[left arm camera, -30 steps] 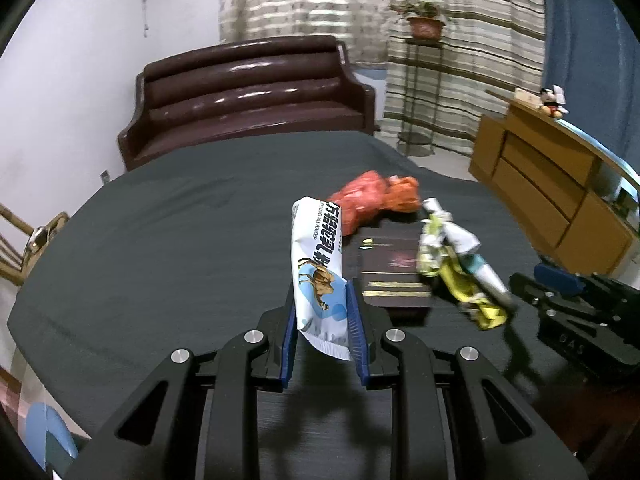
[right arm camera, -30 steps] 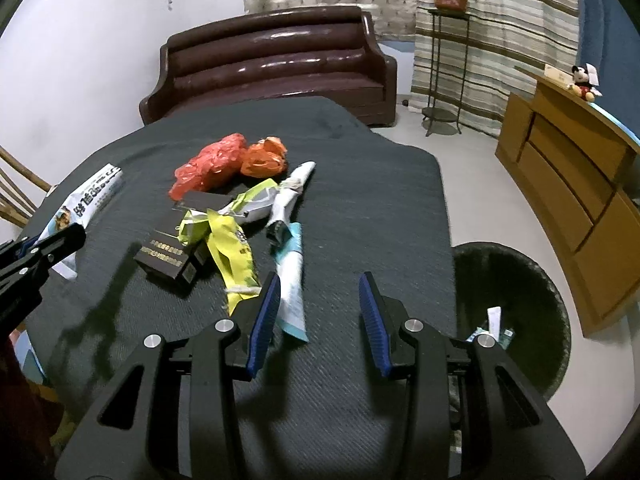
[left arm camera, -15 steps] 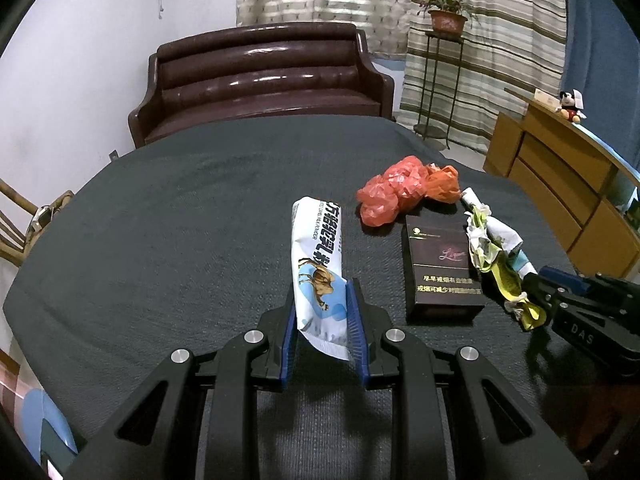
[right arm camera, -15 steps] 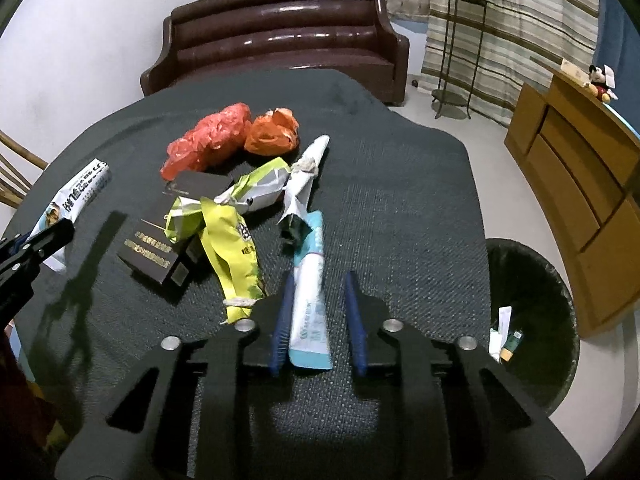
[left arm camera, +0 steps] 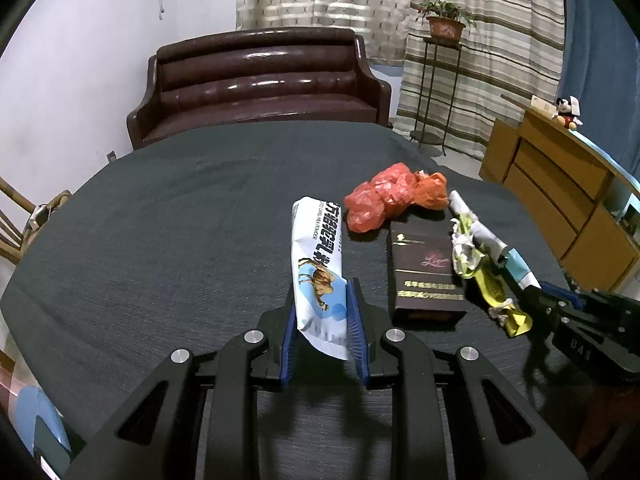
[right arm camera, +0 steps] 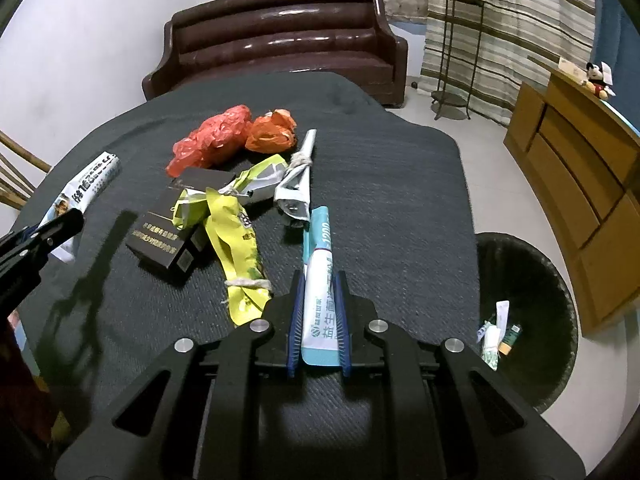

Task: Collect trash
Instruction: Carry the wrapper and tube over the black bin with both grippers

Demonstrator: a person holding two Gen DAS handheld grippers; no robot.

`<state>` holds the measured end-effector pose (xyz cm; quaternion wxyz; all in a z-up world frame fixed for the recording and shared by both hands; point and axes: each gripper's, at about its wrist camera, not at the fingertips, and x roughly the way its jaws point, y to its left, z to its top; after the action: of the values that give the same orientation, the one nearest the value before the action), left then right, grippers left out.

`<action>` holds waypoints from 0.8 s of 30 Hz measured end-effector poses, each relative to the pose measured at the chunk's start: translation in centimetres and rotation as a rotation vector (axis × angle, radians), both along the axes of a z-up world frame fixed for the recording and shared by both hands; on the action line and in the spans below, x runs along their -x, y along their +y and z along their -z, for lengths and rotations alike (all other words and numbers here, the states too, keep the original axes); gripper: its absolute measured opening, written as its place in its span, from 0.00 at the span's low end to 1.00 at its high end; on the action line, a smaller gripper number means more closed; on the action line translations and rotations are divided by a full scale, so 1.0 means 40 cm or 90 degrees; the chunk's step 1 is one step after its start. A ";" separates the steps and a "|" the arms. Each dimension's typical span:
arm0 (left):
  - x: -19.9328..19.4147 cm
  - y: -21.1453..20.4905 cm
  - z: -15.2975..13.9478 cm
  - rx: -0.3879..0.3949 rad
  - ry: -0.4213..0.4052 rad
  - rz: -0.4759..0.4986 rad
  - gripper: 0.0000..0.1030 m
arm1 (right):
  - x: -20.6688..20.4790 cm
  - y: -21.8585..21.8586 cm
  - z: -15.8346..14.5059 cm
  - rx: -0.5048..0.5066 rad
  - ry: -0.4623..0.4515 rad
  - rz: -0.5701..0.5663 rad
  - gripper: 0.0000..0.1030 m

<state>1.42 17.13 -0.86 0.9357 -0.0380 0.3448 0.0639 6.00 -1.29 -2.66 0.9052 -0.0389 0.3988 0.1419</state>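
My left gripper (left arm camera: pixel 322 312) is shut on a white and blue snack wrapper (left arm camera: pixel 318 256) and holds it just above the dark table (left arm camera: pixel 160 220). My right gripper (right arm camera: pixel 319 304) is shut on a white and teal toothpaste tube (right arm camera: pixel 318 280) near the table's right edge. On the table lie a red plastic bag (right arm camera: pixel 214 140), an orange bag (right arm camera: pixel 272 130), a dark box (right arm camera: pixel 176 224), a yellow wrapper (right arm camera: pixel 236 256) and a knotted white wrapper (right arm camera: pixel 298 176). The right gripper also shows in the left wrist view (left arm camera: pixel 536 296), and the left one in the right wrist view (right arm camera: pixel 60 226).
A black trash bin (right arm camera: pixel 528 320) stands on the floor to the right of the table, with some trash inside. A brown leather sofa (right arm camera: pixel 276 40) is behind the table. A wooden cabinet (right arm camera: pixel 580 184) is at the right. A plant stand (right arm camera: pixel 456 48) is at the back.
My right gripper moved forward and closed on the toothpaste tube. My left gripper kept hold of the snack wrapper and shifted slightly.
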 end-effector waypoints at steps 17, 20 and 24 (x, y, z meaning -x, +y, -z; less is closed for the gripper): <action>-0.006 -0.175 -0.054 0.018 -0.043 0.097 0.23 | 0.034 -0.193 -0.062 -0.002 -0.060 0.099 0.14; -0.022 -0.226 -0.054 0.021 -0.044 0.124 0.23 | 0.037 -0.240 -0.068 -0.004 -0.067 0.124 0.14; -0.049 -0.295 -0.049 0.025 -0.043 0.159 0.23 | 0.040 -0.295 -0.074 -0.004 -0.076 0.154 0.14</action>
<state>3.36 5.34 1.10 0.9464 -0.0149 0.3166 -0.0613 4.40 -13.10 0.28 0.9378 0.0040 0.3458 0.0300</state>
